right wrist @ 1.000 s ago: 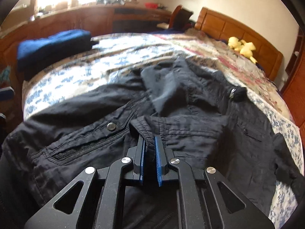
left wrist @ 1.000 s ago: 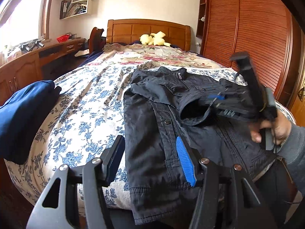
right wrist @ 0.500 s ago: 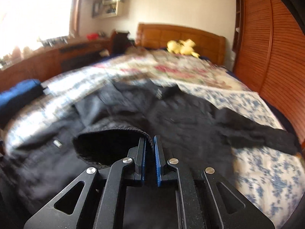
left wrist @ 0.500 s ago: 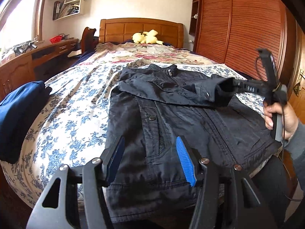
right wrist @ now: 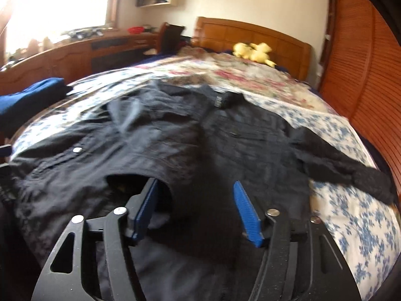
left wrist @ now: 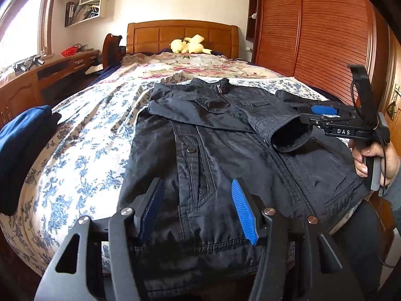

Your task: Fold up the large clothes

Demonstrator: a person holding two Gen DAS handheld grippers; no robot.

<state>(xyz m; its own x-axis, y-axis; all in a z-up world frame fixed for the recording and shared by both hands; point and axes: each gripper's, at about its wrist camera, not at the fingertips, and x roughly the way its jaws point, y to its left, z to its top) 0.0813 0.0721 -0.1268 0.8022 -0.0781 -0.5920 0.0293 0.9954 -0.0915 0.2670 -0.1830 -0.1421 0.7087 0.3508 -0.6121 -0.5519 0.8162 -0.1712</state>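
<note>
A black jacket (left wrist: 225,150) lies face up on the floral bedspread (left wrist: 82,150), collar toward the headboard. One sleeve is folded across the chest, and its cuff (left wrist: 288,138) rests just in front of my right gripper (left wrist: 310,116). In the right wrist view the right gripper (right wrist: 195,210) has its jaws opening; the cuff (right wrist: 135,183) lies loose by the left pad and neither pad presses it. The other sleeve (right wrist: 351,173) stretches out to the right. My left gripper (left wrist: 198,208) hovers open over the jacket's hem, holding nothing.
Folded blue clothing (left wrist: 22,150) sits at the bed's left edge. A yellow plush toy (left wrist: 188,45) lies by the wooden headboard (left wrist: 183,32). Slatted wardrobe doors (left wrist: 313,37) stand to the right and a wooden desk (left wrist: 37,85) to the left. A person's hand (left wrist: 376,158) holds the right gripper.
The right gripper carried the sleeve cuff rightward across the jacket, then opened and let it go. The left gripper shifted slightly and stayed open.
</note>
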